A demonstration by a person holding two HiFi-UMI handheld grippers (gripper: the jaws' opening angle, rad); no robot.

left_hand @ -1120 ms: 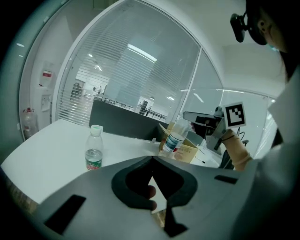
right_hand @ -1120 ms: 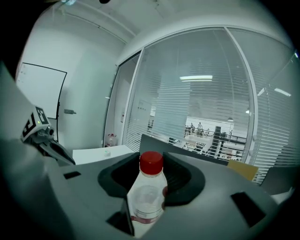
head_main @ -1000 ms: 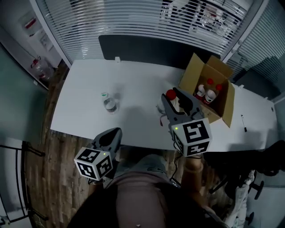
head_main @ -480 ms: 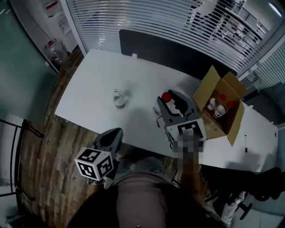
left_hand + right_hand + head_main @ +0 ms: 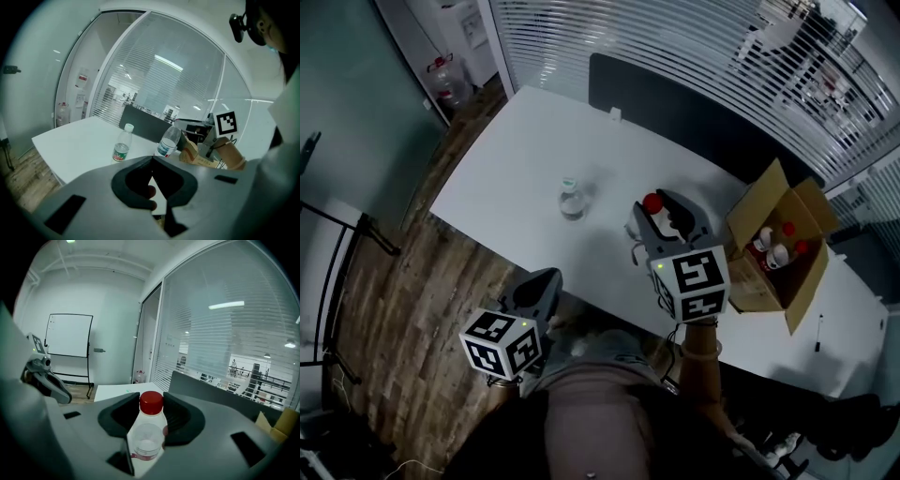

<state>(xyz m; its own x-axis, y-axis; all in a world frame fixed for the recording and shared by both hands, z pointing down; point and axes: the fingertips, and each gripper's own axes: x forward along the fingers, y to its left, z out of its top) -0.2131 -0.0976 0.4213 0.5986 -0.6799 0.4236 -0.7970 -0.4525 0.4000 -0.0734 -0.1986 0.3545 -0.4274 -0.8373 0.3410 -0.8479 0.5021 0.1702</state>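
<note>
The right gripper (image 5: 661, 214) clamps a red-capped plastic bottle (image 5: 147, 432) by its upper body above the table (image 5: 516, 159); seemingly near-empty, it looks light and crushable. The left gripper (image 5: 539, 286) hangs closed, empty.

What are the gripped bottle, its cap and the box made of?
The bottle: clear plastic, glossy; light shows through its wall and highlights sit on it. The cap: opaque red, smooth, probably plastic. The box: brown cardboard, matte, with flaps folded open; whether it is corrugated cannot be made out.
</note>
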